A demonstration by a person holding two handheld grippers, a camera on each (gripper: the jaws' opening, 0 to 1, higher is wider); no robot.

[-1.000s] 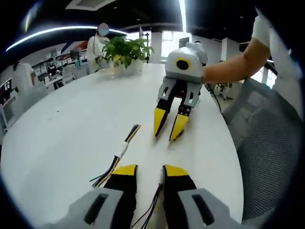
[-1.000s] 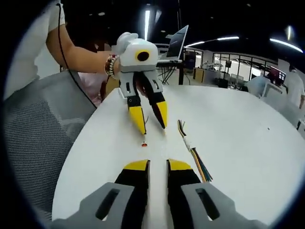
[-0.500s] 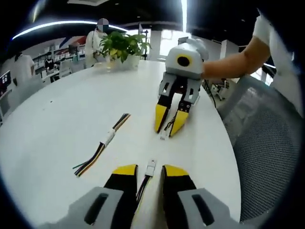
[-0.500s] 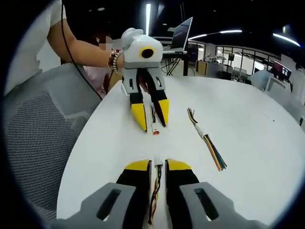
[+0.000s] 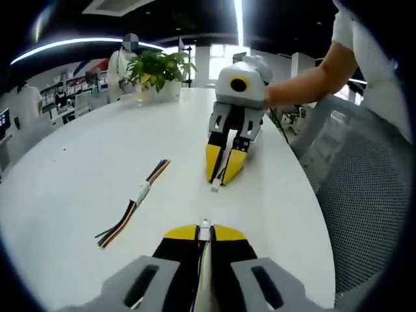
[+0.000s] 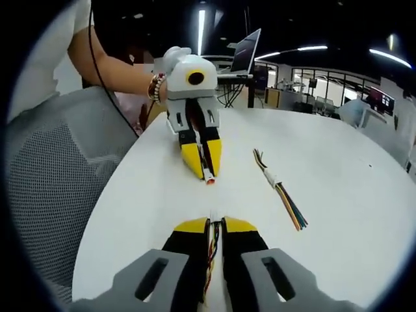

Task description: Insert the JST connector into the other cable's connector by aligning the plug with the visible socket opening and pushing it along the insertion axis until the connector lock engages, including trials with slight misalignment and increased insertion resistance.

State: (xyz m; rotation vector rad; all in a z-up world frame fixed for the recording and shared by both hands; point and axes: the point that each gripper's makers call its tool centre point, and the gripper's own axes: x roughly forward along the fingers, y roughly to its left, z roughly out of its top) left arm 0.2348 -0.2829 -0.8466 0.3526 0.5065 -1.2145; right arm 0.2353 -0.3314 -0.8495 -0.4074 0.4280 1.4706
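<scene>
Both claws pinched on their cables over the table (image 5: 78, 169), left gripper (image 5: 205, 231) with plug (image 5: 205, 225) poking past its tips, right gripper (image 6: 215, 225) probably holding the socket (image 5: 215, 186), facing each other, apart, to line up for insertion; spare cable (image 5: 130, 207) idle left.

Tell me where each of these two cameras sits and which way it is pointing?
Left gripper view: rides on the left gripper, looking forward along its yellow-tipped jaws, shut on a white-tipped cable connector, towards the right gripper and a bare forearm.
Right gripper view: rides on the right gripper, facing the left gripper and a braceleted wrist.
Shared: the two views face each other over the round white table, both showing the loose multicoloured wire bundle.
</scene>
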